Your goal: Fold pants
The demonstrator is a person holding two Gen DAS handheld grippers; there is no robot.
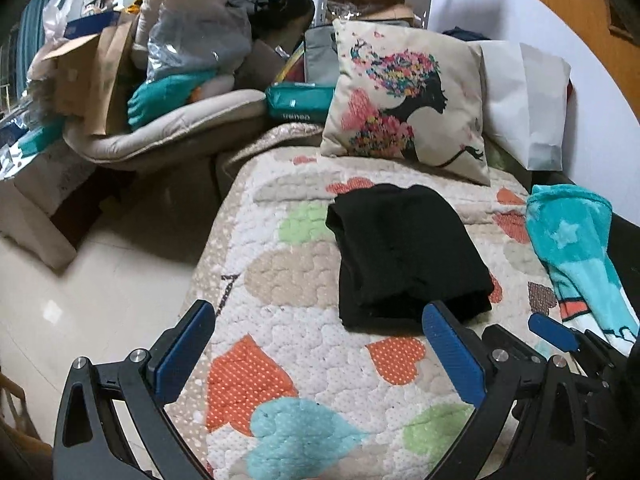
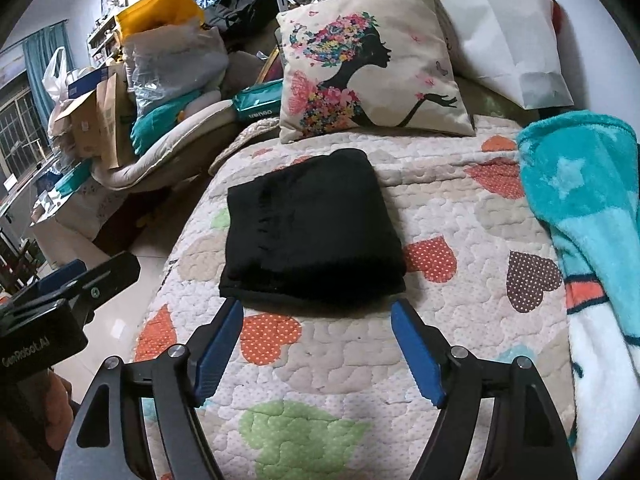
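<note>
The black pants (image 1: 408, 256) lie folded into a compact rectangle on the heart-patterned quilt (image 1: 320, 360); they also show in the right wrist view (image 2: 312, 232). My left gripper (image 1: 320, 320) is open and empty, hovering just in front of the pants. My right gripper (image 2: 318, 316) is open and empty, its blue fingertips just short of the near edge of the pants. The right gripper's blue finger (image 1: 552, 330) shows at the right in the left wrist view. The left gripper body (image 2: 52, 304) shows at the left in the right wrist view.
A printed cushion (image 2: 368, 68) and a white bag (image 2: 508, 28) lean at the back of the quilt (image 2: 460, 208). A teal star blanket (image 2: 588, 200) lies along the right. Left of the bed stands a chair piled with bags and boxes (image 1: 160, 80), above the tiled floor (image 1: 100, 288).
</note>
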